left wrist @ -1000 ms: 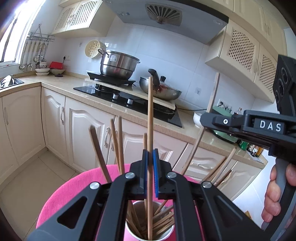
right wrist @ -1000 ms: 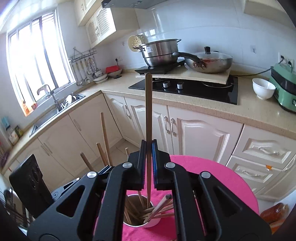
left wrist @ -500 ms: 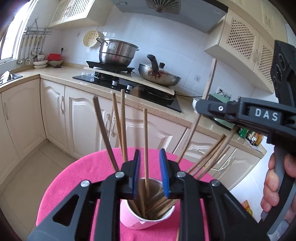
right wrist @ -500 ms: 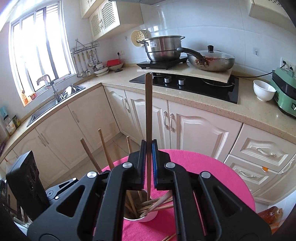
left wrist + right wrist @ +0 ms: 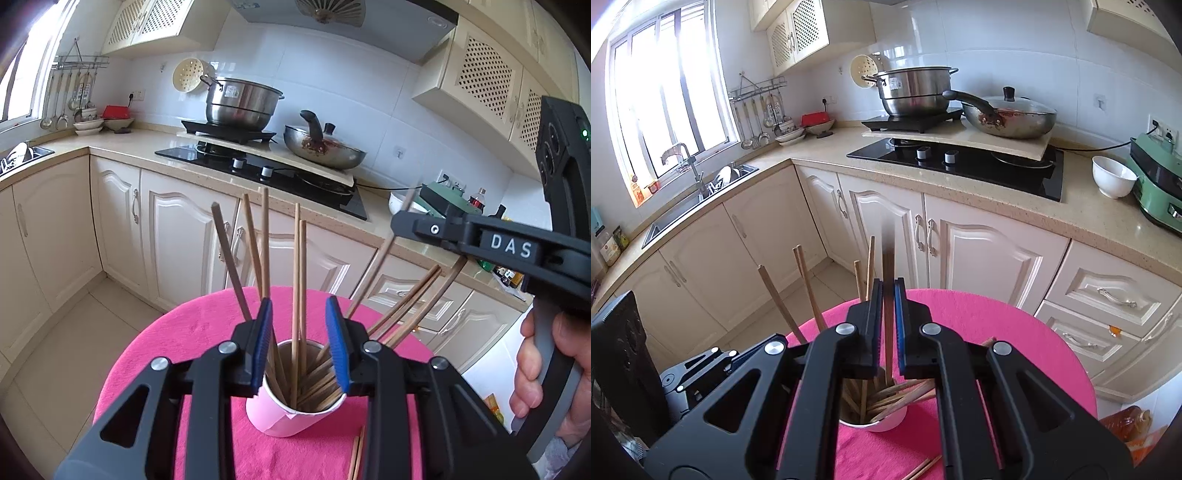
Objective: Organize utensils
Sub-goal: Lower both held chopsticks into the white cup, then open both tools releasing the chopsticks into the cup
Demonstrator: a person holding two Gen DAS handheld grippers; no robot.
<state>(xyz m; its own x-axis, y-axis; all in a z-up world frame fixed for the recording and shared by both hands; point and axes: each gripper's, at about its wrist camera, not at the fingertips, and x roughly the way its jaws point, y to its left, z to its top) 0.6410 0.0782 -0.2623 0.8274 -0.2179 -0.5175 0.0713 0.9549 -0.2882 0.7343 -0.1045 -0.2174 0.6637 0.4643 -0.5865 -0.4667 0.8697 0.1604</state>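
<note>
Two chopsticks (image 5: 298, 280) now stand loose between the blue pads of your left gripper (image 5: 300, 345), whose jaws are opening; a second ago they were clamped on a single stick. That stick has dropped into the pink cup (image 5: 275, 413) on the pink cloth (image 5: 177, 339), joining the other sticks fanned out there. To the right, your right gripper (image 5: 885, 325) stays pinched narrow on one upright chopstick (image 5: 887, 258), its lower end reaching into the cup's mouth. Spare sticks (image 5: 355, 456) lie on the cloth beside the cup.

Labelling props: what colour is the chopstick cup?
Pale pink cup, clearest in the left wrist view.
</note>
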